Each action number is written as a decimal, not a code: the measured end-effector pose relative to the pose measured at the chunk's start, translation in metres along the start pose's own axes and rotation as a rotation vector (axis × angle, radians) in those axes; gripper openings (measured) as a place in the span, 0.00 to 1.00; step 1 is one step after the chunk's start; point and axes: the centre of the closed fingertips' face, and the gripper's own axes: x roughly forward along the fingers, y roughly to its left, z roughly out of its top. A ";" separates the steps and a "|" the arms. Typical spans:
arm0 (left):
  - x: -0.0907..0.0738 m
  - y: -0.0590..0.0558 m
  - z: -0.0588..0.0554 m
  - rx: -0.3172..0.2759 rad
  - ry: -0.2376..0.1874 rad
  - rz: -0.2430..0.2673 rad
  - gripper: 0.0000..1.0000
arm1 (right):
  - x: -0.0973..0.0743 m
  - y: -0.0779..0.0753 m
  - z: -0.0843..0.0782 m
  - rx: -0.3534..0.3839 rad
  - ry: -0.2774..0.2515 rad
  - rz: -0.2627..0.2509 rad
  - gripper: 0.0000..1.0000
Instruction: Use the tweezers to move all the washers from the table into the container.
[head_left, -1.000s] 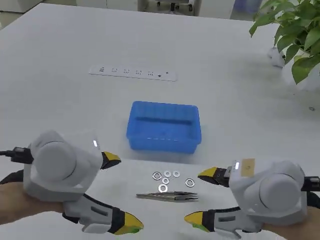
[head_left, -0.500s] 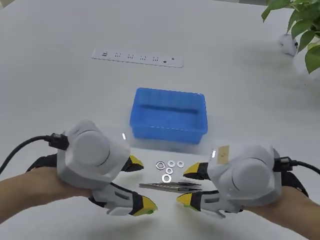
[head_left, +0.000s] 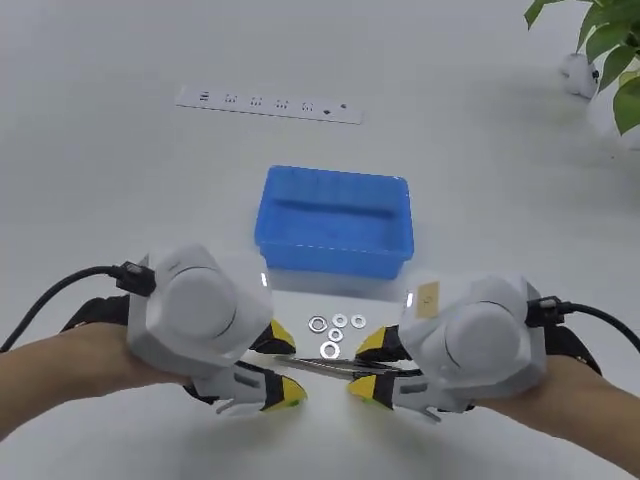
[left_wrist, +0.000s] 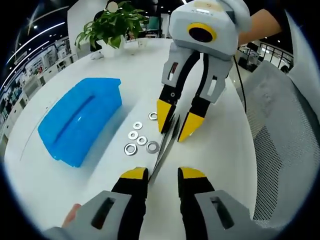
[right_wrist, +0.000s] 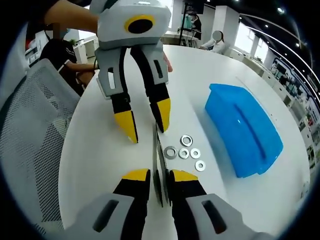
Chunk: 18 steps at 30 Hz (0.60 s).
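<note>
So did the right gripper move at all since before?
Yes. Judged against the washers, the right gripper has moved left, and the tweezers now lie between its tips.

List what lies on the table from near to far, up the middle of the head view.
tweezers → washers → container → power strip

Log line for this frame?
phase: pre-grasp | left gripper: open at tweezers end | right gripper: astride tweezers, grip unclear | washers: on table | container: looks empty
</note>
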 end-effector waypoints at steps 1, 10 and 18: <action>0.000 0.000 0.000 0.006 0.002 0.000 0.26 | 0.000 0.000 0.000 0.000 -0.001 0.001 0.16; 0.003 -0.001 0.001 0.057 0.021 -0.035 0.08 | 0.001 0.001 0.000 0.003 0.003 0.006 0.13; 0.003 -0.008 0.000 0.110 0.041 -0.061 0.06 | 0.001 0.001 0.000 0.018 0.005 0.001 0.11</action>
